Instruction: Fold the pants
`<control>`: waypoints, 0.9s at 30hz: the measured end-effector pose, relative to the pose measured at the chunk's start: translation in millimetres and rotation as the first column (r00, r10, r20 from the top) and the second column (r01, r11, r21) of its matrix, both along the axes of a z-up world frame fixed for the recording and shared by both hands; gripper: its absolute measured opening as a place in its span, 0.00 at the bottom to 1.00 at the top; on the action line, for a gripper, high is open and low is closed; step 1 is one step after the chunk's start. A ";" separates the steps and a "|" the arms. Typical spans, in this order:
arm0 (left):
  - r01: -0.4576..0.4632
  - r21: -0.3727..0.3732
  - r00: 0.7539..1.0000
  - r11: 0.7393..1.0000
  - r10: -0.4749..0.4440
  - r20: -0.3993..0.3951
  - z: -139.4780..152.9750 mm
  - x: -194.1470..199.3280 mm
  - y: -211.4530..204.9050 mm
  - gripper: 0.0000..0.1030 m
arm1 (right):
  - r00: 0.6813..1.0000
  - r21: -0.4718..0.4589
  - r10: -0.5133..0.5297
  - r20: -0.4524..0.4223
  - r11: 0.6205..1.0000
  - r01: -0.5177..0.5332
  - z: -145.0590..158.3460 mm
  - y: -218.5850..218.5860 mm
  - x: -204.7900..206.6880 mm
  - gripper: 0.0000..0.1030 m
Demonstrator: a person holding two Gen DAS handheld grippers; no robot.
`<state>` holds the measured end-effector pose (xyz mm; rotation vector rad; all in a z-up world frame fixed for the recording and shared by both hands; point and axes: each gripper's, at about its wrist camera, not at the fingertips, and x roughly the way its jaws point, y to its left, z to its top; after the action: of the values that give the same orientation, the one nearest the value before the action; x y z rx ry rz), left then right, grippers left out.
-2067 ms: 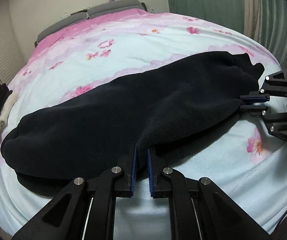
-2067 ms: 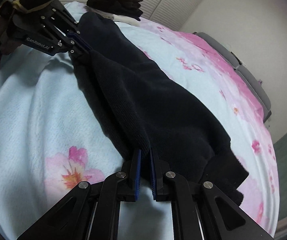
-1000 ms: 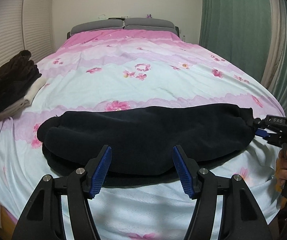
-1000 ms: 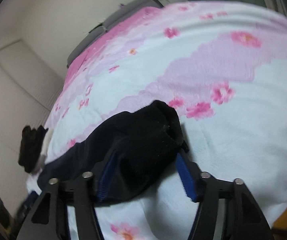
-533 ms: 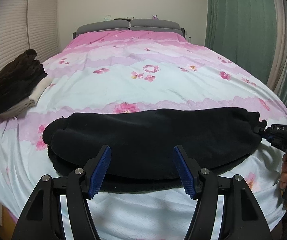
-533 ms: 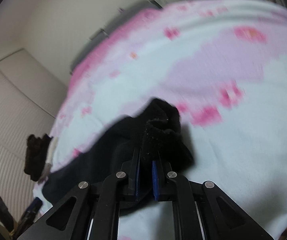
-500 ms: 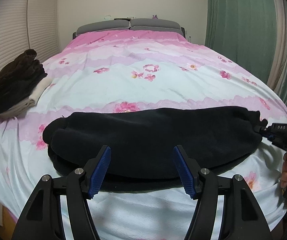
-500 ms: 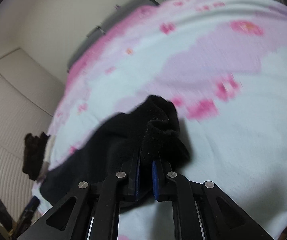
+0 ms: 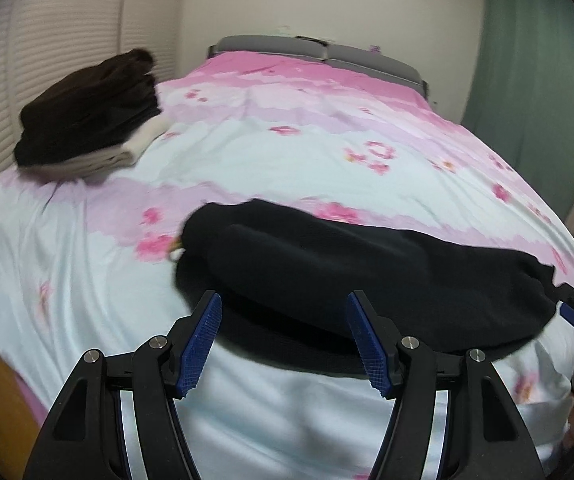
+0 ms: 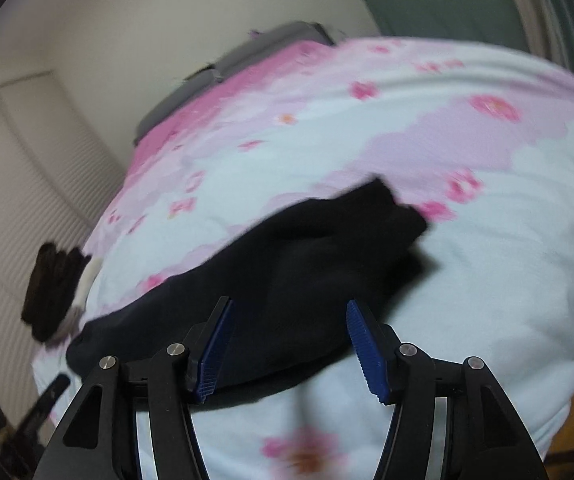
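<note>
- Bed, floral cover in pink, lilac and pale blue; grey headboard at far end, green curtain to one side, white slatted wall panels to the other.
- Black pants, folded lengthwise into one long band, lying across near part of bed; long axis side to side in left wrist view, rounded end toward left, narrower end toward right.
- Same pants in right wrist view: long axis on a diagonal, lower left to upper right, ragged narrow end uppermost.
- Stack of folded clothes, dark brown over cream, near bed's left edge, well apart from pants.
- Left claw: blue pads spread wide, holding nothing, hovering at pants' near edge; contact with cloth cannot be told.
- Right claw: blue pads spread wide, gripping nothing, black cloth lying between and beyond them; tip also visible at right edge of left wrist view, beside narrow end.
- No legible writing or labels; both views blurred.
</note>
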<state>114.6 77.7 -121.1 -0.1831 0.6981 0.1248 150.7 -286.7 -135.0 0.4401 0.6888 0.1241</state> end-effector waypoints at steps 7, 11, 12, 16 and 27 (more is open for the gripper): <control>-0.063 -0.124 0.998 0.990 0.061 -0.019 -10.7 22.8 43.6 0.62 | 0.979 -0.134 0.181 0.097 0.977 -0.168 22.6 70.7 -2.8 0.57; -0.064 -0.250 0.997 0.966 0.053 -0.052 -21.9 38.3 54.9 0.55 | 0.968 -0.150 0.229 0.106 0.966 -0.212 24.9 91.8 0.1 0.57; -0.063 -0.268 0.997 0.961 0.050 -0.055 -23.9 41.2 56.2 0.49 | 0.967 -0.150 0.236 0.101 0.964 -0.220 24.2 94.7 2.3 0.57; -0.061 -0.267 0.997 0.962 0.049 -0.054 -26.9 49.7 54.6 0.42 | 0.964 -0.137 0.253 0.079 0.961 -0.241 17.8 99.5 4.3 0.57; -0.053 -0.252 0.999 0.966 0.054 -0.003 -9.0 28.9 49.0 0.14 | 0.970 -0.119 0.238 0.054 0.966 -0.231 11.6 95.8 2.5 0.57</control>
<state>143.5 126.7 -130.2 -0.4460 0.7042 0.0873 153.1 -191.0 -123.4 0.2441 0.6761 0.3215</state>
